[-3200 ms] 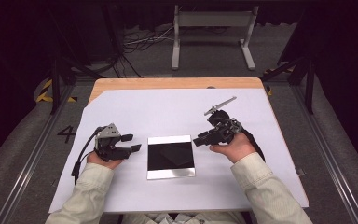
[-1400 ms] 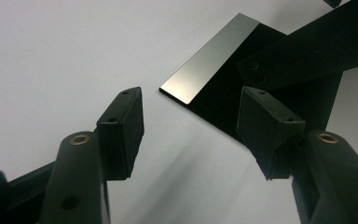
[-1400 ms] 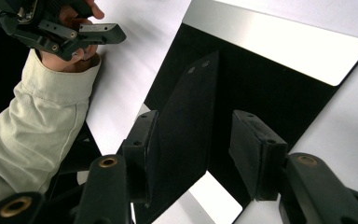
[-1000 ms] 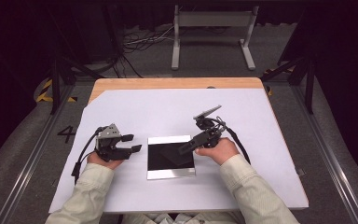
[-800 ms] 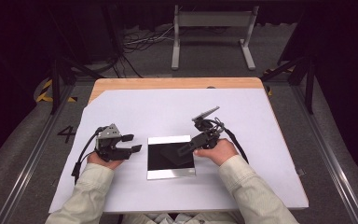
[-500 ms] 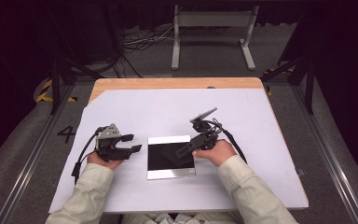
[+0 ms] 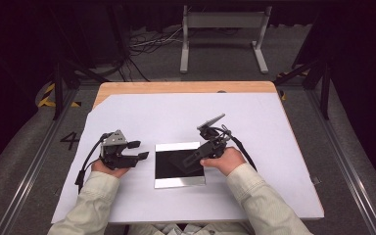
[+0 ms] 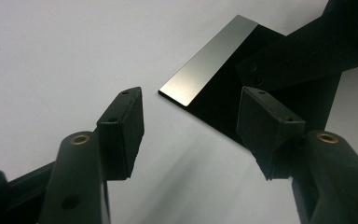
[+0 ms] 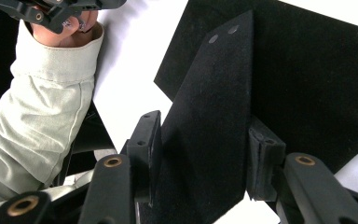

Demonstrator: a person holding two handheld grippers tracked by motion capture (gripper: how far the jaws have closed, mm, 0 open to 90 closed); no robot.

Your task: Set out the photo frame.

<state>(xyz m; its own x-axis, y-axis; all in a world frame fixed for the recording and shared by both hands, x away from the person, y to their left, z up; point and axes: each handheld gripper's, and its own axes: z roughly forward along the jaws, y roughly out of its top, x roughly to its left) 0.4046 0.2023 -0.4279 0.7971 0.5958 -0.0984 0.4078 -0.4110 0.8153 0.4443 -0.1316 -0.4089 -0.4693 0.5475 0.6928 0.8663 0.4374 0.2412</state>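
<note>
A square glossy black plate [image 7: 169, 169] with silvery strips along two edges lies flat on the white table cover [image 7: 254, 117]. My right gripper [image 7: 199, 155] reaches over the plate's right part, shut on a thin flat black piece [image 7: 191, 159]. In the right gripper view both pads press this piece [image 9: 214, 102], which has two small holes near its far end, with the plate [image 9: 317, 93] beneath. My left gripper [image 7: 139, 150] rests just left of the plate, open and holding nothing. In the left gripper view its jaws [image 8: 191, 126] frame the plate's corner [image 8: 209, 60] and the black piece [image 8: 298, 53].
A bare wooden strip [image 7: 186, 87] shows at the table's far edge. A metal stand [image 7: 223, 29] and cables lie on the floor beyond it. The person's left sleeve [image 9: 42, 107] is near the plate's left side.
My right gripper has moved left and lower, from beside the plate's right edge to over the plate. The left gripper has stayed put.
</note>
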